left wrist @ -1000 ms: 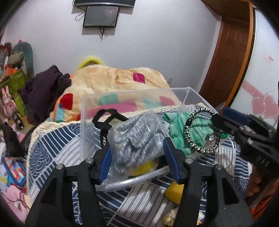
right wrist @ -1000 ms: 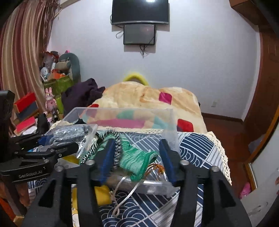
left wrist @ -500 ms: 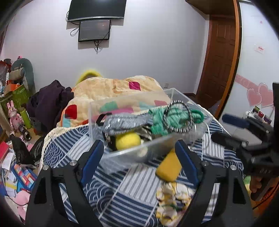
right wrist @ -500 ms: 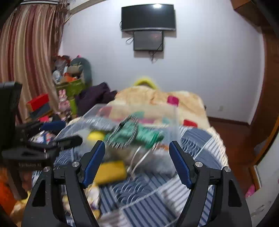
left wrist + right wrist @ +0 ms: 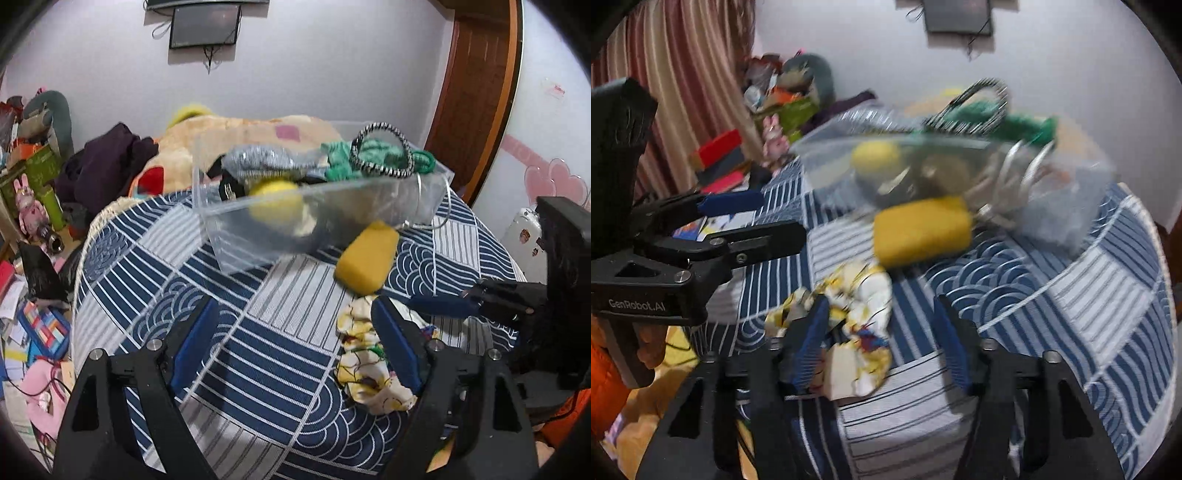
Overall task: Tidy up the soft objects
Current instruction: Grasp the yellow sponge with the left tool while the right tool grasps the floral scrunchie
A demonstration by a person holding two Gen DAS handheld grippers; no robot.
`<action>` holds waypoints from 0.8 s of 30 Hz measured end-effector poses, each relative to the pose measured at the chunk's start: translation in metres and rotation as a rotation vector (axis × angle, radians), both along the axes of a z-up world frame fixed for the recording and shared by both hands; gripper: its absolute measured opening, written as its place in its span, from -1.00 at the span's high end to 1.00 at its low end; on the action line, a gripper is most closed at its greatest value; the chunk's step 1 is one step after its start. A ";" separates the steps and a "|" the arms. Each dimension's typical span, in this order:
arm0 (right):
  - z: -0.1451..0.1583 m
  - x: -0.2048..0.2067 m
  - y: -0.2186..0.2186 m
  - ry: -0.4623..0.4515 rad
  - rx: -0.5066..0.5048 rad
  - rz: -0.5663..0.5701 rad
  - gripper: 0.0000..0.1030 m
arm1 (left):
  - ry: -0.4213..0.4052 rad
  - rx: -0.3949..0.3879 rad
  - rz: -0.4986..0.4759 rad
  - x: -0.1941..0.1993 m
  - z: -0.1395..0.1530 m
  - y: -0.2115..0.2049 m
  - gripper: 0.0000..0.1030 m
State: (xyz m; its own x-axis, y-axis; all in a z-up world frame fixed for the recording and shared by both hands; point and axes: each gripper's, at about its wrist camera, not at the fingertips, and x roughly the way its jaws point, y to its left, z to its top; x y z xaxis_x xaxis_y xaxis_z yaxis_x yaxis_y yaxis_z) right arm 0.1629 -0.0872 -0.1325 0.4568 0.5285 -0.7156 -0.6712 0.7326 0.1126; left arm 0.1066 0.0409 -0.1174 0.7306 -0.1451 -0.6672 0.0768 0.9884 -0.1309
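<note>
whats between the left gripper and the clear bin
Only bare quilt. In the left wrist view nothing lies on the striped stretch from the open left gripper up to the bin. The yellow sponge lies off to the right.

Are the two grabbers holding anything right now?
No. The left gripper and the right gripper are both open and empty, above the patterned cloth; nothing is pinched.

Before me a bench lay under a blue-and-white patterned cloth. A clear plastic bin stood on that cloth at the far side. A yellow sponge block lay just in front of the bin's near wall, touching it. Nearer me lay a crumpled yellow-and-white cloth, close to the sponge.
</note>
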 end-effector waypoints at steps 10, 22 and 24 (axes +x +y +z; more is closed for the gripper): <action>0.004 -0.013 -0.019 -0.052 0.013 -0.034 0.84 | 0.023 -0.048 -0.043 0.018 -0.004 -0.019 -0.64; 0.036 -0.008 -0.107 -0.126 0.110 -0.290 0.84 | 0.070 -0.073 -0.111 0.070 -0.010 -0.050 -0.19; 0.039 -0.010 -0.109 -0.139 0.120 -0.296 0.84 | 0.070 -0.068 -0.116 0.076 -0.012 -0.055 -0.06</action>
